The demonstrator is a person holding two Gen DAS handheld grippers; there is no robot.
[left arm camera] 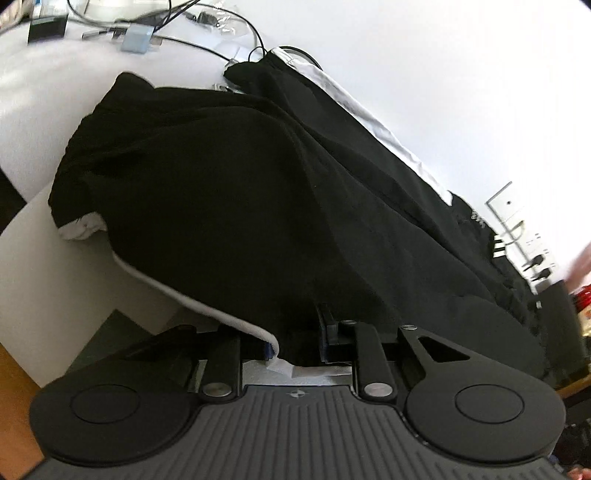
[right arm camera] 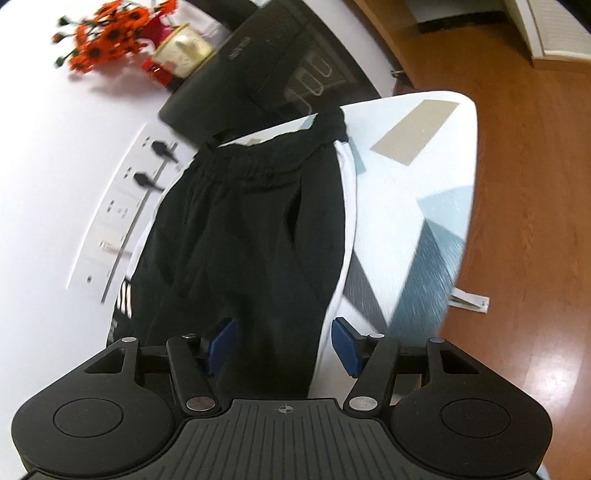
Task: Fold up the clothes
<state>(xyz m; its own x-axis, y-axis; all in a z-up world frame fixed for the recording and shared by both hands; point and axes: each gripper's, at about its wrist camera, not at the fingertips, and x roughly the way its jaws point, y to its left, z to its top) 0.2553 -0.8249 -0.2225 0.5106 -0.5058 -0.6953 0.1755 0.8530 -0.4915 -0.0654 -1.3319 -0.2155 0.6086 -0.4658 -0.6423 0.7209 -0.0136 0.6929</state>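
Observation:
Black track pants [left arm camera: 258, 192] with a white side stripe [left arm camera: 369, 110] lie stretched over the white table [left arm camera: 44, 277]. My left gripper [left arm camera: 295, 343] is shut on the pants' fabric near the white-edged hem, and the cloth drapes over its fingers. In the right wrist view the pants [right arm camera: 240, 229] run away from me to the elastic waistband [right arm camera: 273, 155]. My right gripper [right arm camera: 284, 343] is open, its blue pads [right arm camera: 345, 345] on either side of the black fabric and white stripe [right arm camera: 345, 221].
Cables and small devices [left arm camera: 136, 33] lie at the table's far end. A wall socket strip [right arm camera: 122, 206] with plugs, a black box [right arm camera: 266, 74] and orange flowers [right arm camera: 107, 37] sit beyond the waistband. Wooden floor [right arm camera: 517, 184] lies off the table's right edge.

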